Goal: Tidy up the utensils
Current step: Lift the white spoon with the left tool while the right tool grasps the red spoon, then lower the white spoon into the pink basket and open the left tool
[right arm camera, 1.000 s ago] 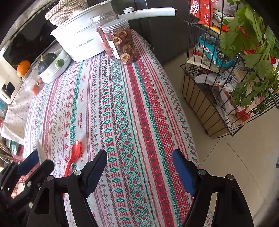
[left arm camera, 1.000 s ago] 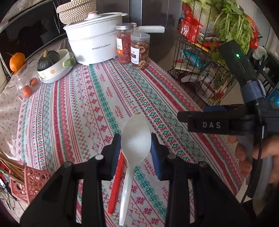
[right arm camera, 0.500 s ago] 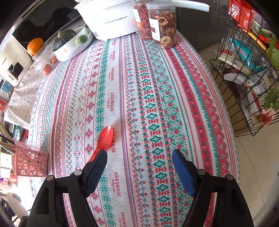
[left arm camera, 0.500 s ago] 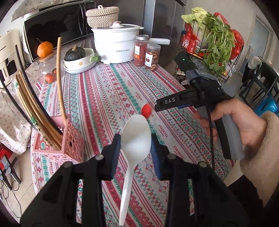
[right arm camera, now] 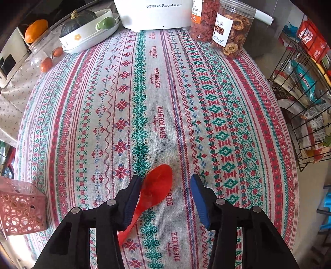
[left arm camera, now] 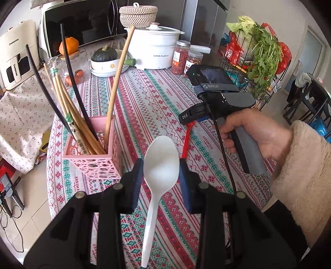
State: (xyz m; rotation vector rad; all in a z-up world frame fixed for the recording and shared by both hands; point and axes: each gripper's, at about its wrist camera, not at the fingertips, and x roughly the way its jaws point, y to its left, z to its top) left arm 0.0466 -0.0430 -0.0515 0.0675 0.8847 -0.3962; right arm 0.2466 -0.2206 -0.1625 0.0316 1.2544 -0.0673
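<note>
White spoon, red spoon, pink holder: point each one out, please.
white spoon point(left arm camera: 161, 159), left wrist view, on its bowl.
red spoon point(right arm camera: 158, 184), right wrist view, on its bowl.
pink holder point(left arm camera: 97, 165), left wrist view, on its perforated front wall.

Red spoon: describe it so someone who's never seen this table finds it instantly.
Start at the striped patterned tablecloth and move to the near end, away from the white Royalstar cooker. The red spoon lies flat there between the closing fingers of the right tool. It is the only red utensil; the other spoon is white.
</note>
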